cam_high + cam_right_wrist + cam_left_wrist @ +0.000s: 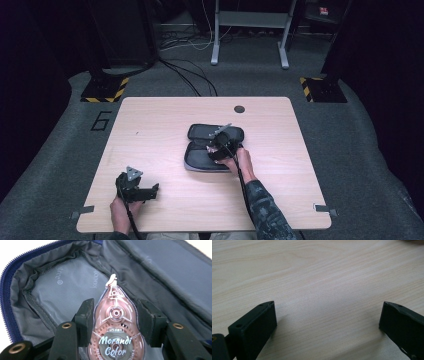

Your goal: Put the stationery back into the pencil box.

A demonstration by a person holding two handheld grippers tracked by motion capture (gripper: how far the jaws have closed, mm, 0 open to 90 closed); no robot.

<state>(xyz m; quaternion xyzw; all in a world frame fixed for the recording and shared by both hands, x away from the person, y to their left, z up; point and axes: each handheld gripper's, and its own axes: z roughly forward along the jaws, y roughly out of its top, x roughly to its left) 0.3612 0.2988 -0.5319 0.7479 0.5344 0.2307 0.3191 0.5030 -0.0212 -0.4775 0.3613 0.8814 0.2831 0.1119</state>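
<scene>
Wooden table [165,125], light grain, bears everything. On it, directly under the right gripper [216,148], lies an open zip case [200,162]: dark outside, grey lining, blue zipper running along its edge in the right gripper view [6,290] (lid half folded back beyond the gripper, base half on the near side). Printed lettering on the lining, too small to read fully.

Right gripper: hangs over the case's open interior, tips pointing down into it. Its jaws are clamped on a pink see-through correction-tape dispenser [115,332], one pad on each flat side, about halfway in. The dispenser's pale tip sticks out past the jaw ends toward the lining; whether it touches the lining can't be told. Label reads "Morandi Color".

Left gripper [151,190]: well apart from the case, near the table's front-left edge, held in the person's left hand [120,210]. Jaws spread wide, nothing between them, just bare tabletop ahead [324,290].
</scene>
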